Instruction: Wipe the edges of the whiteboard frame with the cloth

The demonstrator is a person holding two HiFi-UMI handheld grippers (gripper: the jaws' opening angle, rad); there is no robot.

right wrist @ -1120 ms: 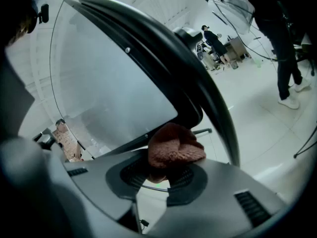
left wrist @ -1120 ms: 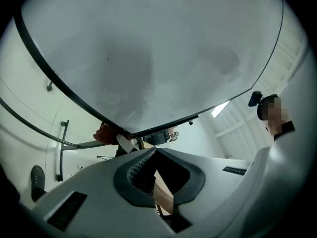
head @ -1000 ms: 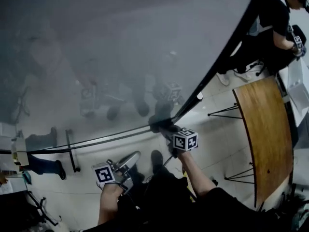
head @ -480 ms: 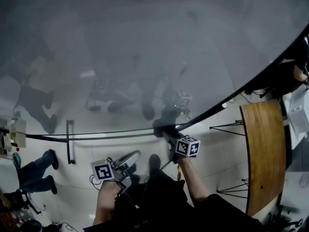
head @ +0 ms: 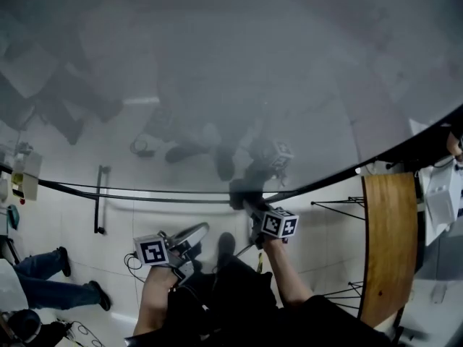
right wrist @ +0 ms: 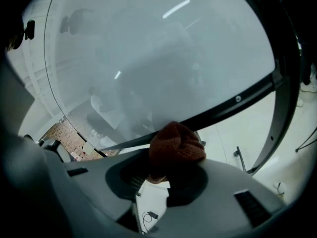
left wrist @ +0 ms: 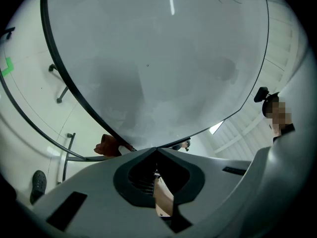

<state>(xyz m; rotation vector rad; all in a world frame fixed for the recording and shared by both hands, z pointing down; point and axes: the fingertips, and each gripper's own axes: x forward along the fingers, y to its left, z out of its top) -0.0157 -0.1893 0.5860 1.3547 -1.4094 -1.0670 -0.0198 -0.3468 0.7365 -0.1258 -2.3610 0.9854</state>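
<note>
**Cloth pinched on the lower frame edge, left claw idle**

In the head view the whiteboard (head: 217,63) fills everything from 9 through 12 to 3 o'clock. Its dark frame (right wrist: 223,107) runs as a thin band across the middle of the picture, from 9 o'clock over to 3 o'clock, where it rises and thickens.

The run of frame toward 9 o'clock is bare. A black floor bar (head: 98,197) stands just below it at about 8 o'clock. Toward 3 o'clock the edge is bare too. A wooden table (head: 387,244) sits below it at 4 o'clock, apart from the frame. A bystander's legs (head: 43,288) lie at 8 o'clock, well away on the pale floor (head: 325,215).

The right gripper (head: 247,201) reaches up from 6 o'clock to the frame near the picture's centre. Its jaws pinch a rust-brown knit cloth (right wrist: 176,145). In the right gripper view the cloth bulges out of the jaw tips at centre and touches the frame's lower edge. From there the frame climbs toward 2 o'clock and meets a broader dark bar curving down the right side.

The left gripper (left wrist: 157,151) hangs at 7 o'clock in the head view, below the frame and clear of it. Its jaws are pressed together with nothing between them. From its own view the cloth shows at 8 o'clock against the frame.
</note>
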